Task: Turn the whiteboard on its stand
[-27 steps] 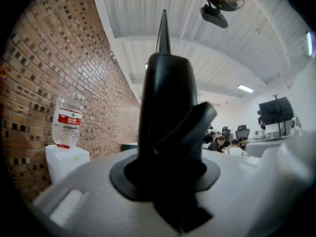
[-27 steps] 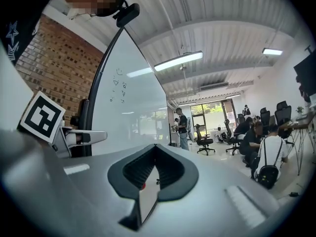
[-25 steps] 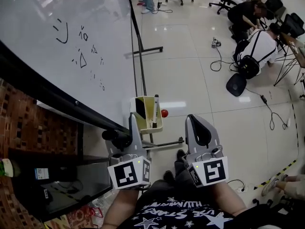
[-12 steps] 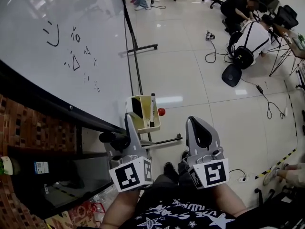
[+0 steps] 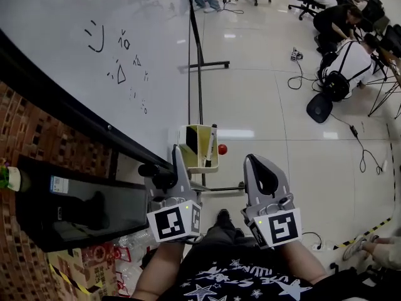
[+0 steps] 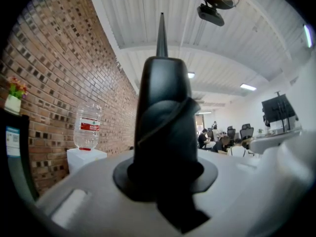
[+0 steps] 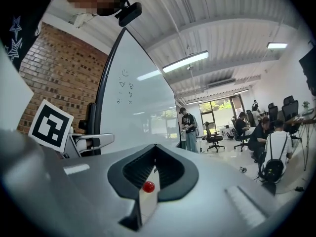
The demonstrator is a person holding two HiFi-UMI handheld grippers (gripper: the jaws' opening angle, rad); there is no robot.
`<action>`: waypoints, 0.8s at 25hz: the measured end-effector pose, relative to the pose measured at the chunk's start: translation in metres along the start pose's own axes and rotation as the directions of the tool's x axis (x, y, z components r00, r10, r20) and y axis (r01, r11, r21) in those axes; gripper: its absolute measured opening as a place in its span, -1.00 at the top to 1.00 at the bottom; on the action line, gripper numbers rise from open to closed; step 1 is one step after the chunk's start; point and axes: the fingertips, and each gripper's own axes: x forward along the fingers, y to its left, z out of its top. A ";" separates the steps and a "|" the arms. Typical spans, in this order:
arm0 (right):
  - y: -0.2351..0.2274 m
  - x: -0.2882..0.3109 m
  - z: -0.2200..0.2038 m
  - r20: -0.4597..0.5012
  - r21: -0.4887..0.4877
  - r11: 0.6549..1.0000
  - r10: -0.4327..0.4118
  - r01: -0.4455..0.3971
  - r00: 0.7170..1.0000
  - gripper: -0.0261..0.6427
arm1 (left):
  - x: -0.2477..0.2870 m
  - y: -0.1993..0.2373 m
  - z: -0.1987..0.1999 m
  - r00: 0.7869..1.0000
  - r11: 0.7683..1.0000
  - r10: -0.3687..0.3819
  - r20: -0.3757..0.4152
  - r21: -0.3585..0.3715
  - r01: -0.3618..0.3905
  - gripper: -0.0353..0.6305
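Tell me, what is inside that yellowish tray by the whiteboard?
A dark block and a slim marker stand upright in the tray. Its walls hide the bottom and anything lying there.

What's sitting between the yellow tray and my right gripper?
A small red ball, close beside the yellow tray. From the ball to the right gripper there is only floor. The head view shows this.

Head view looks steeply down, sharing whiteboard with level right gripper view.
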 end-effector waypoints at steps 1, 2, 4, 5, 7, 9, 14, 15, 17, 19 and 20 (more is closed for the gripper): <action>0.007 -0.013 0.002 0.010 0.001 1.000 0.019 -0.019 1.000 0.90 | -0.017 0.000 0.000 1.000 1.000 0.008 0.005 0.002 -0.008 0.58; 0.013 -0.027 0.003 0.019 0.002 0.999 0.035 -0.035 0.999 0.90 | -0.035 0.000 0.001 1.000 1.000 0.017 0.010 0.005 -0.017 0.58; 0.024 -0.049 0.006 0.037 0.002 0.998 0.055 -0.055 0.998 0.90 | -0.061 0.000 0.003 0.999 0.999 0.028 0.019 0.015 -0.028 0.61; 0.026 -0.058 0.006 0.046 -0.002 0.998 0.061 -0.060 0.997 0.90 | -0.069 0.000 0.004 0.999 0.999 0.030 0.022 0.018 -0.031 0.61; 0.031 -0.069 0.006 0.055 -0.007 0.997 0.075 -0.075 0.996 0.90 | -0.081 0.001 0.004 0.999 0.999 0.031 0.025 0.021 -0.031 0.63; 0.038 -0.077 0.003 0.041 0.002 0.995 0.100 -0.101 0.994 0.90 | -0.091 0.002 0.005 0.999 0.999 0.030 0.029 0.022 -0.031 0.62; 0.060 -0.091 0.003 0.039 0.011 0.990 0.143 -0.144 0.989 0.90 | -0.119 0.008 0.008 0.999 0.999 0.026 0.034 0.023 -0.027 0.62; 0.062 -0.094 0.002 0.043 0.008 0.990 0.141 -0.141 0.989 0.90 | -0.124 0.009 0.008 0.999 0.999 0.024 0.034 0.022 -0.024 0.62; 0.066 -0.098 0.001 0.047 0.008 0.991 0.133 -0.133 0.990 0.90 | -0.134 0.010 0.008 0.999 1.000 0.018 0.035 0.019 -0.018 0.61; 0.071 -0.103 0.001 0.048 0.006 0.992 0.129 -0.129 0.990 0.90 | -0.143 0.012 0.008 0.999 1.000 0.011 0.037 0.018 -0.012 0.61; 0.074 -0.105 0.001 0.050 0.001 0.992 0.126 -0.126 0.991 0.90 | -0.147 0.013 0.009 0.999 1.000 0.009 0.037 0.019 -0.010 0.60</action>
